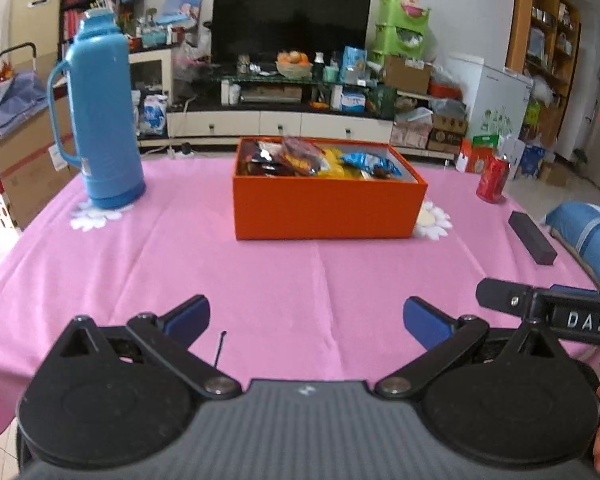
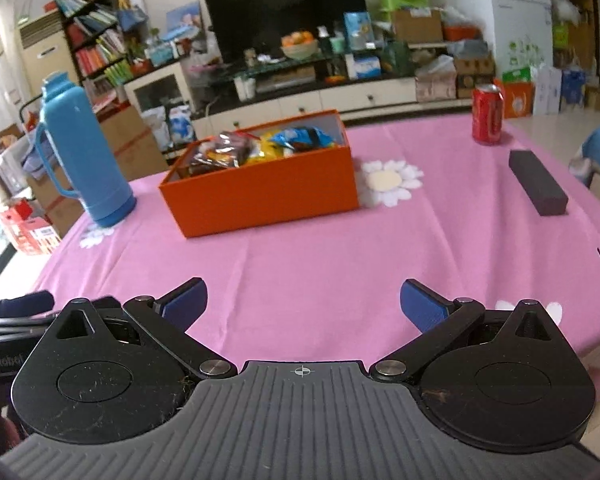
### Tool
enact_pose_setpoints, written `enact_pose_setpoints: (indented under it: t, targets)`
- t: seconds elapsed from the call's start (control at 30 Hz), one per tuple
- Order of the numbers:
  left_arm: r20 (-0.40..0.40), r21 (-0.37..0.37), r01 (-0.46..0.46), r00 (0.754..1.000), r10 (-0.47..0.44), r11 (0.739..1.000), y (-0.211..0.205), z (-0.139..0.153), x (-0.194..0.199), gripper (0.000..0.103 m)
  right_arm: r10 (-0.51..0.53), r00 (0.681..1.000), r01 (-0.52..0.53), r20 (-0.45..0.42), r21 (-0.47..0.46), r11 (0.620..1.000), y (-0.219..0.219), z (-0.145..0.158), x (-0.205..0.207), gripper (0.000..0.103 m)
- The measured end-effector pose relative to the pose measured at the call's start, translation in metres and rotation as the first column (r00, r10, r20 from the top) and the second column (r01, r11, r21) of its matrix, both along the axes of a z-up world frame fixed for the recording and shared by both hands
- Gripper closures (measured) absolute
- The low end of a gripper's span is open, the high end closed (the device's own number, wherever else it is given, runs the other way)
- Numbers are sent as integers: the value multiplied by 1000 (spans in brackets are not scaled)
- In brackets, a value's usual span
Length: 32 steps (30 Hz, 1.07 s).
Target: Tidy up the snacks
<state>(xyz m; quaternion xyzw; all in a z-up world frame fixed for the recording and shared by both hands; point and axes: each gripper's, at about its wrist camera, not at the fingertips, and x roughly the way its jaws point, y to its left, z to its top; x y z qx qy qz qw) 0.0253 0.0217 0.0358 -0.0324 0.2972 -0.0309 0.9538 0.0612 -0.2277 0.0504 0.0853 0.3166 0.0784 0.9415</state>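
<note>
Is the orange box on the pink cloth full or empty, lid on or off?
Full and lidless: the orange box sits open-topped, with snack packets heaped up to its rim.

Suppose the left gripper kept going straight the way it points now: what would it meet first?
Probably the bare pink tablecloth, since the open left gripper tilts downward. Beyond that stands the orange box of snacks; depth is uncertain.

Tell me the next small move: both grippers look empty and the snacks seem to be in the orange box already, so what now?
Probably hold both hands back and check rather than reach. The left gripper and right gripper are open and empty, the snack packets sit inside the orange box, and no loose packet shows on the pink tablecloth.
</note>
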Motion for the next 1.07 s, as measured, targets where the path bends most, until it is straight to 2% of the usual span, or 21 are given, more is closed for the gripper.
enact_pose_setpoints:
  t: [0.37, 0.83, 1.07]
  targets:
    - [21, -15, -12, 1000, 12, 1000, 1, 10, -8, 1, 27, 999, -27, 25, -6, 1000, 8, 13, -13, 16]
    - [-9, 22, -32, 999, 32, 999, -5, 3, -2, 1, 18, 1000, -18, -11, 6, 1000, 3, 4, -10, 16]
    - [5, 7, -26, 1000, 26, 1000, -2, 5, -3, 1, 14, 1000, -14, -8, 0, 1000, 4, 6, -11, 16]
